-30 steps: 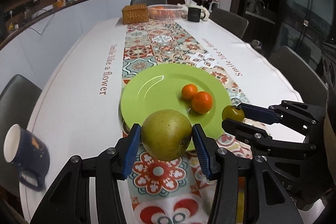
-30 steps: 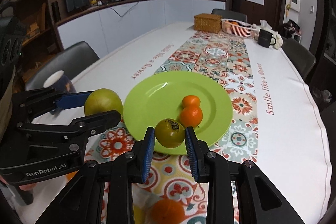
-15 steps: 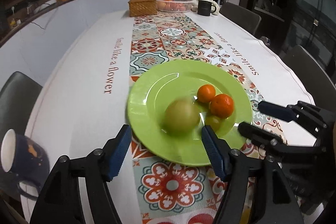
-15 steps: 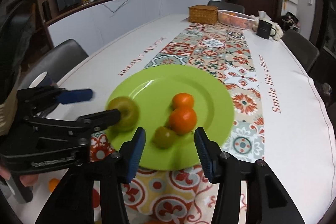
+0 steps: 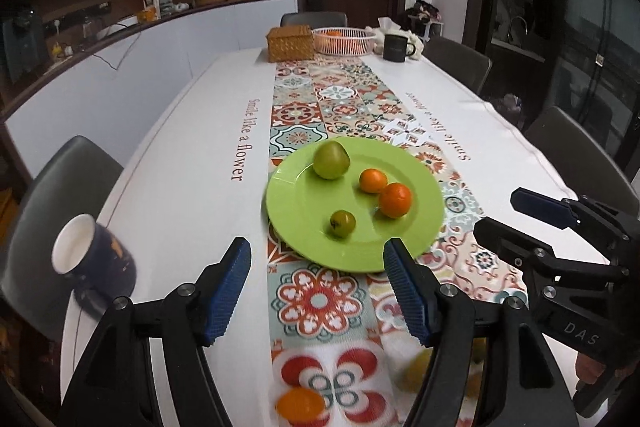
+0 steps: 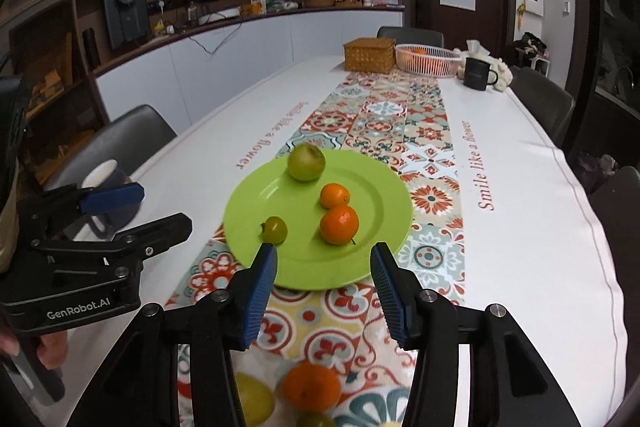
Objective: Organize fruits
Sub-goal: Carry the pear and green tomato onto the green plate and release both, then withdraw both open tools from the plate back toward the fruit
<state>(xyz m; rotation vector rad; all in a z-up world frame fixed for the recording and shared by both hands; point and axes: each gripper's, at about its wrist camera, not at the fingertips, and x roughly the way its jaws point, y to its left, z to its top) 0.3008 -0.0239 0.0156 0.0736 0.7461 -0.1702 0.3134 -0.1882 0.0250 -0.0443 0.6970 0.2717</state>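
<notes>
Table runner (image 5: pixel 320 99): plate (image 5: pixel 304 203), green fruit (image 5: pixel 342 223) stem-up.

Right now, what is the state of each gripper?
Left gripper: open, holding nothing.
Right gripper: open, holding nothing.

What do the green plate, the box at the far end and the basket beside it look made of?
Green plate: probably glazed ceramic or melamine; it is glossy, with light reflections on its surface. Box: woven wicker or rattan, with a tan basket-weave texture. Basket: likely plastic, pale pink or white with slotted, see-through walls; the material is unclear at this distance.
</notes>
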